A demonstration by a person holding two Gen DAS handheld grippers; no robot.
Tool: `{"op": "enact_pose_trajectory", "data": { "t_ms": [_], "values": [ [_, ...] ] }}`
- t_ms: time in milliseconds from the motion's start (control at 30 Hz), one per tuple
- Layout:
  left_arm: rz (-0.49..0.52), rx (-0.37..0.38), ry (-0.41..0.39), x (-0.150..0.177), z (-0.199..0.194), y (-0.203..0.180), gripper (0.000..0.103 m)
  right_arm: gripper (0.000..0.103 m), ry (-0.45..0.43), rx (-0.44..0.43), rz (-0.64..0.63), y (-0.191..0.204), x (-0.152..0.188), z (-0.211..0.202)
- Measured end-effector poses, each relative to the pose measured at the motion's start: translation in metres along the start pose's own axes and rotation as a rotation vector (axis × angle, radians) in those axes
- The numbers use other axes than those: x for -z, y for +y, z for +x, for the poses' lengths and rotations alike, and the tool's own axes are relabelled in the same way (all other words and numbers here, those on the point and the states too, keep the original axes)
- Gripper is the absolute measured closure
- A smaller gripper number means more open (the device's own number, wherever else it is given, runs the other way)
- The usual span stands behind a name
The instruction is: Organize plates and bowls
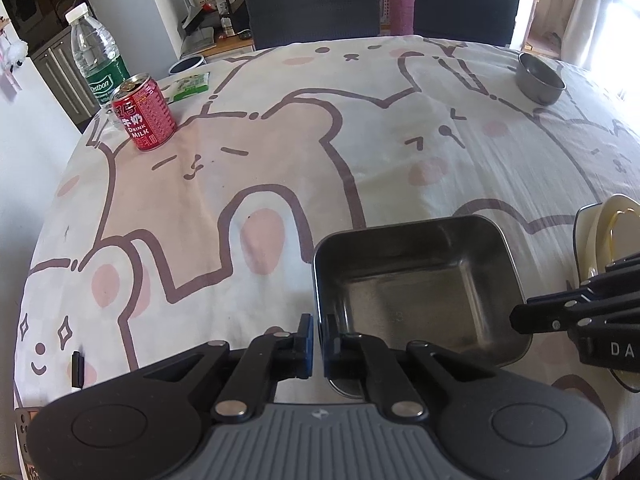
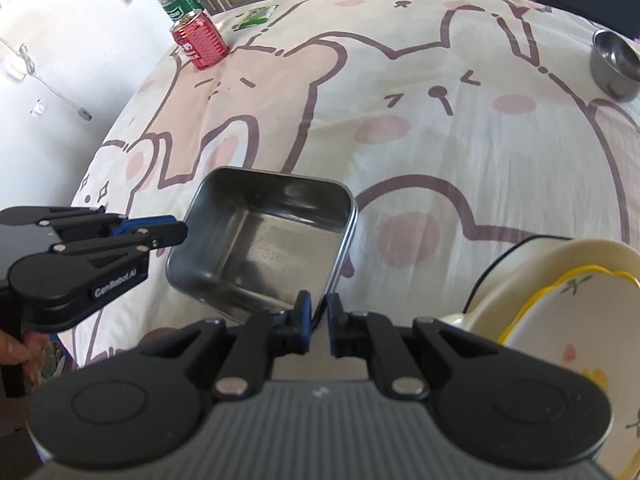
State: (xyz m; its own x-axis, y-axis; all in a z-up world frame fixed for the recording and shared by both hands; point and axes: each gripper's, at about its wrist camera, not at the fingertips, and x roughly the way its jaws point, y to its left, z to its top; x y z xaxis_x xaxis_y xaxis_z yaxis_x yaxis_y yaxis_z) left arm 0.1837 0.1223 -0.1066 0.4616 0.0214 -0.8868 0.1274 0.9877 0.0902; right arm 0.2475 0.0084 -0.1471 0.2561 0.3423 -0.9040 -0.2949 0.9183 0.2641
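A square steel tray (image 1: 420,280) is sitting near the front edge of the table (image 1: 280,152), on a cloth printed with pink and white cartoon bears, and both grippers are gripping it from opposite sides. The left gripper (image 1: 319,330) is pinching the tray's left wall near the front corner, its blue-padded fingers (image 1: 306,330) clenched on the thin rim with one finger inside the tray and one outside. The right gripper (image 2: 319,312) is clamping the tray's right wall at its near corner in the same way, fingers drawn tight around the metal edge. In the right wrist view the tray is appearing tilted, its right rim standing higher than the rest. Just to the right of the tray a stack of dishes is resting: a cream bowl (image 2: 560,264) with a dark-rimmed piece beneath it, and a yellow-edged floral plate (image 2: 568,320) lying inside the bowl. Well apart, toward the far right of the table, a small round steel bowl (image 1: 540,78) is standing upright. At the far left corner a red milk can (image 1: 145,114) is standing just in front of a clear water bottle (image 1: 98,56) with a green label, and a small green packet (image 1: 188,86) is lying nearby. Two dark chairs (image 1: 312,4) are standing behind the table. A hand (image 2: 24,354) is showing at the left gripper's handle.
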Motion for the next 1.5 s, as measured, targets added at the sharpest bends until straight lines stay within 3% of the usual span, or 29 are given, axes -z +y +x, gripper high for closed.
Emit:
{"op": "enact_pose_trajectory", "data": {
  "t_ms": [300,533,567,600,633,767,800,867,967,1033,1267,1500],
  "values": [
    [-0.007,0.0,0.002,0.0,-0.001,0.0,0.098,0.093,-0.006,-0.007,-0.012,-0.001,0.002,0.001],
    [-0.036,0.041,-0.004,0.001,-0.007,0.003,0.093,0.089,-0.011,-0.009,-0.01,-0.001,0.0,-0.001],
    [-0.043,0.047,-0.007,0.002,-0.008,0.004,0.086,0.087,-0.024,-0.007,-0.023,0.0,0.0,-0.003],
    [-0.049,0.05,-0.011,0.002,-0.01,0.004,0.082,0.079,-0.036,-0.009,-0.033,0.0,0.0,-0.005],
    [-0.055,0.054,-0.016,0.002,-0.011,0.005,0.07,0.067,-0.049,-0.011,-0.039,0.0,-0.001,-0.007],
    [-0.087,0.057,-0.053,0.002,-0.021,0.009,0.034,0.04,-0.102,0.003,-0.079,0.0,-0.003,-0.022],
    [-0.097,0.053,-0.067,0.001,-0.023,0.01,0.029,0.031,-0.122,0.012,-0.087,-0.002,-0.004,-0.028],
    [-0.114,0.04,-0.103,-0.001,-0.029,0.011,0.011,0.025,-0.155,0.015,-0.093,-0.008,-0.006,-0.039],
    [-0.117,0.029,-0.178,-0.007,-0.039,0.006,0.001,0.013,-0.231,0.018,-0.059,-0.026,-0.01,-0.06],
    [-0.118,0.036,-0.217,-0.015,-0.045,0.0,0.0,0.0,-0.3,0.032,-0.022,-0.041,-0.013,-0.075],
    [-0.136,0.095,-0.321,-0.053,-0.051,-0.036,0.0,0.0,-0.44,0.081,0.161,-0.108,-0.031,-0.112],
    [-0.074,0.128,-0.415,-0.105,-0.034,-0.092,0.0,0.0,-0.558,0.205,0.406,-0.196,-0.052,-0.127]
  ]
}}
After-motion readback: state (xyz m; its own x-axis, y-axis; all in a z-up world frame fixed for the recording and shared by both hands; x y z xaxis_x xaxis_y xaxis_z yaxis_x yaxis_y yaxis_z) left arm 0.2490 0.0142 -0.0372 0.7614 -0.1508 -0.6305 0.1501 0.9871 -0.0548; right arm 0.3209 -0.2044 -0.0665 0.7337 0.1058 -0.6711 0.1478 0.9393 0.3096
